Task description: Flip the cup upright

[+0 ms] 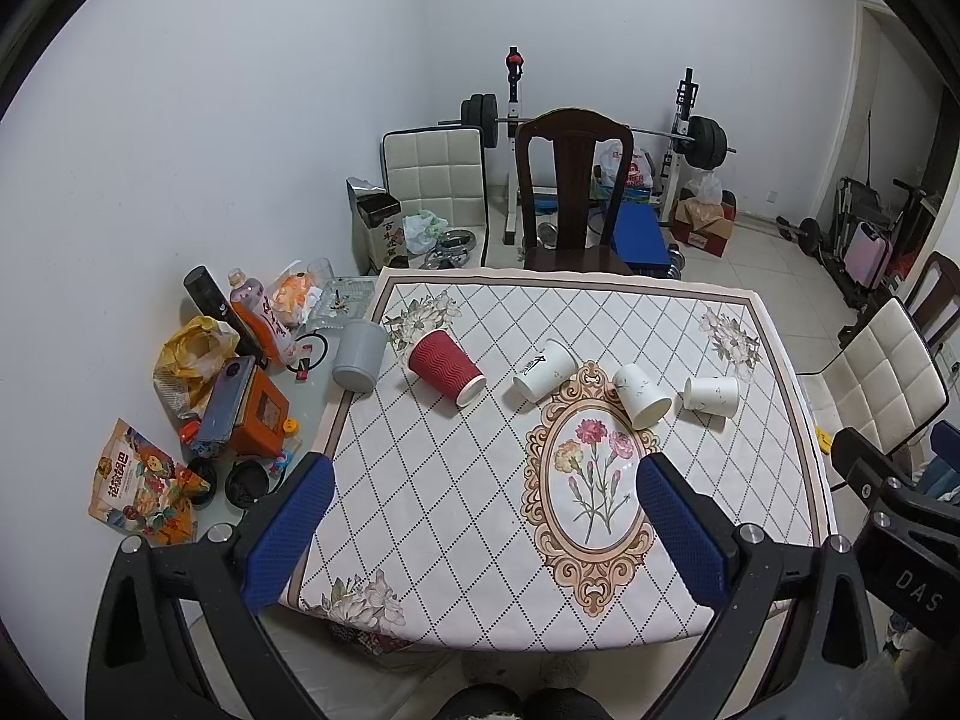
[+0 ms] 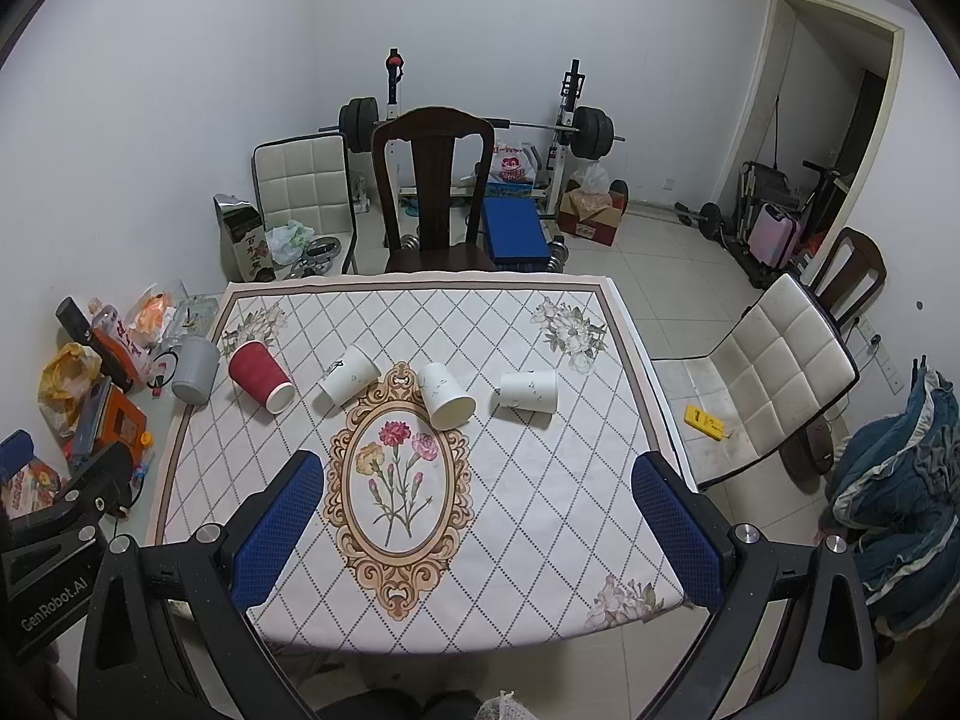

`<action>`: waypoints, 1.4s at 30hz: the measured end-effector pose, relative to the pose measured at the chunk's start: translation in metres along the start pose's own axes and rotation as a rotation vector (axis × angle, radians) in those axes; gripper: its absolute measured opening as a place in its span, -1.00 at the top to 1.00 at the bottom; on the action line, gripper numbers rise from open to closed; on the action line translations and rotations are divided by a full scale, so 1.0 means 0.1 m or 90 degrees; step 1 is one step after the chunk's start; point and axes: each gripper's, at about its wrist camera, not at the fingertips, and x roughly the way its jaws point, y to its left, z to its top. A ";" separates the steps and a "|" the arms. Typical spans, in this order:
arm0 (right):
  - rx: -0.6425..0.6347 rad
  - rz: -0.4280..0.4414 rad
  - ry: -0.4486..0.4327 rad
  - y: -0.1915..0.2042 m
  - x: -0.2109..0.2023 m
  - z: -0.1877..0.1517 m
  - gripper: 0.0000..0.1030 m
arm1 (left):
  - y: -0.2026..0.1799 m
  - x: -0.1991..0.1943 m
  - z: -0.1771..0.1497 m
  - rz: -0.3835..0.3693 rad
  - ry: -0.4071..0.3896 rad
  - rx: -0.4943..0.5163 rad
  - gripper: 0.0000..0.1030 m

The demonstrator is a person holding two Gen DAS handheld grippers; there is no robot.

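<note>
Several cups lie on their sides in a row across the table's far half: a grey cup [image 1: 359, 356] at the left edge, a red ribbed cup [image 1: 445, 366], and three white paper cups [image 1: 545, 370], [image 1: 642, 395], [image 1: 711, 394]. They also show in the right wrist view: grey cup [image 2: 195, 370], red cup [image 2: 260, 377], white cups [image 2: 348, 382], [image 2: 445, 394], [image 2: 528, 390]. My left gripper [image 1: 486, 534] is open and empty over the near edge, well short of the cups. My right gripper [image 2: 477, 531] is open and empty, likewise held back.
The table has a patterned floral cloth [image 1: 456, 516]. Clutter of snack bags, bottles and boxes [image 1: 240, 396] covers the table's left strip. A dark wooden chair [image 1: 573, 192] stands at the far side, a white padded chair [image 2: 774, 372] at the right. Weights stand behind.
</note>
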 end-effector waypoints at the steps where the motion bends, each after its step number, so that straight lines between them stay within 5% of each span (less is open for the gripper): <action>1: 0.000 0.000 0.001 0.01 -0.01 0.00 -1.00 | -0.01 0.00 0.00 0.001 0.001 -0.001 -1.00; 9: 0.010 0.000 0.014 0.10 0.06 -0.03 -1.00 | 0.10 0.16 -0.06 0.002 0.014 -0.002 -1.00; 21: 0.118 -0.063 0.156 -0.20 1.05 -0.54 -1.00 | -0.07 1.22 -0.40 -0.031 0.160 0.058 -1.00; 34: 0.209 -0.093 0.300 -1.21 2.41 -1.03 -1.00 | -1.33 2.19 -0.21 -0.034 0.215 0.205 -1.00; 42: 0.228 -0.077 0.379 -1.78 3.31 -1.03 -1.00 | -2.42 2.81 0.01 -0.042 0.186 0.422 -1.00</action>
